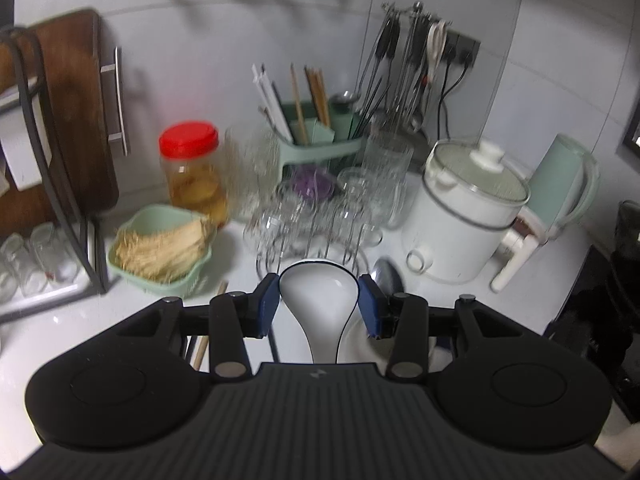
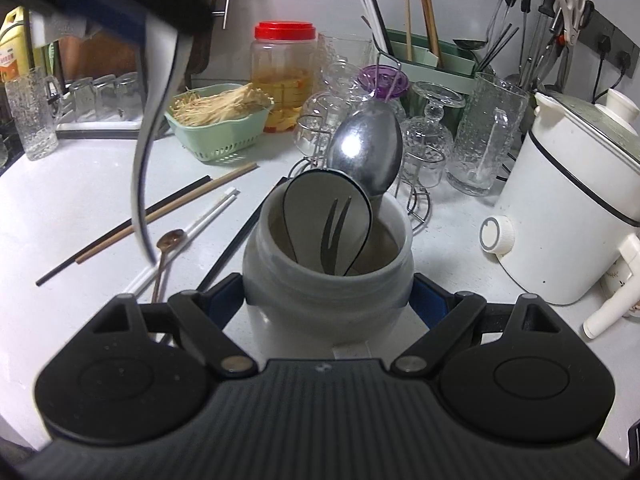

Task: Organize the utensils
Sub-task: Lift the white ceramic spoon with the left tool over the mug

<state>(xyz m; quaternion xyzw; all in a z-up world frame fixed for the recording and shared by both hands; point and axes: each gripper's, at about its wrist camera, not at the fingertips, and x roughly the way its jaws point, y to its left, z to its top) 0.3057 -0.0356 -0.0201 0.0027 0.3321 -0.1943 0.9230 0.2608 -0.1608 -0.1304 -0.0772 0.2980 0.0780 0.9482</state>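
- Left wrist view: left gripper (image 1: 318, 305) jaws clamp a white spoon (image 1: 318, 300), frame centre.
- Right wrist view alone: right gripper (image 2: 328, 300) jaws grip the white jar (image 2: 328, 280); chopsticks (image 2: 160, 208) lie on the worktop (image 2: 80, 200), left.

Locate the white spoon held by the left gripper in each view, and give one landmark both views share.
Left wrist view: the white spoon sits low in the centre, its bowl clamped between the left gripper's blue pads.
Right wrist view: the same spoon hangs at upper left, seen edge-on, handle curving down over the counter.
Shared landmark: the red-lidded jar.
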